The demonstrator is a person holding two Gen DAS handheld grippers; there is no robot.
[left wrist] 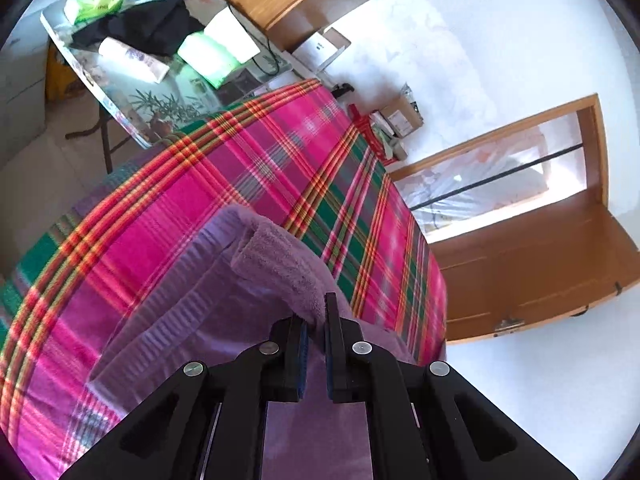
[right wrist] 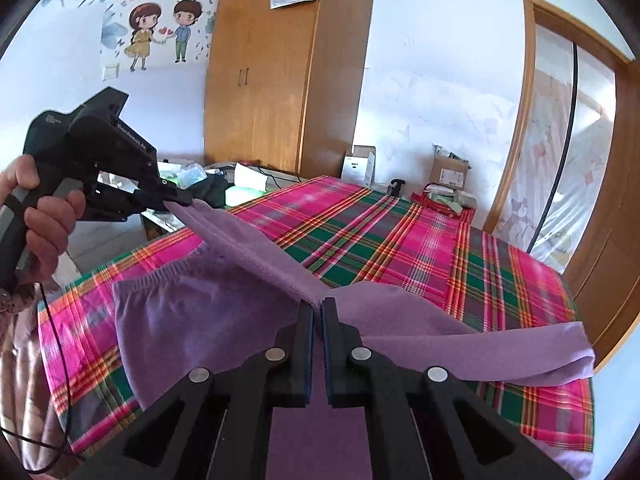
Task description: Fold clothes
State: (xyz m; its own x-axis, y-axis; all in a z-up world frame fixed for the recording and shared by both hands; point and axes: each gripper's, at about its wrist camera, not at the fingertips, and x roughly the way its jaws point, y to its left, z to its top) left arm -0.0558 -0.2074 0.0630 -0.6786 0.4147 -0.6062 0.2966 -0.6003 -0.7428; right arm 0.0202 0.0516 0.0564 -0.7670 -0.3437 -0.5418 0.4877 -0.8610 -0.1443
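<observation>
Hand (right wrist: 44, 216) at far left of the right wrist view, wrapped round the handle of the left gripper (right wrist: 178, 199), with a thin black cord hanging below. Left gripper nearly closed, pinching one end of the raised edge of the purple garment (right wrist: 176, 320); same pinch seen close in the left wrist view, left gripper (left wrist: 316, 326) clamped on a fleecy fold of garment (left wrist: 276, 256). Stretched taut from there, down and rightward, to the right gripper (right wrist: 318, 320), likewise nearly closed and clamped on the same fleecy edge. Below the taut edge, rest of garment draped over the plaid sheet (right wrist: 400, 240) of the bed, elastic waistband showing at left, one leg trailing off to the right past the right gripper. Behind the bed at left, cluttered table (left wrist: 116, 96) with a black cloth, packets and a white box. Further right, wooden wardrobe (right wrist: 276, 72) against the white wall, cardboard boxes (right wrist: 450, 170) on the floor beside it. Open wooden door (right wrist: 616, 184) at far right.
</observation>
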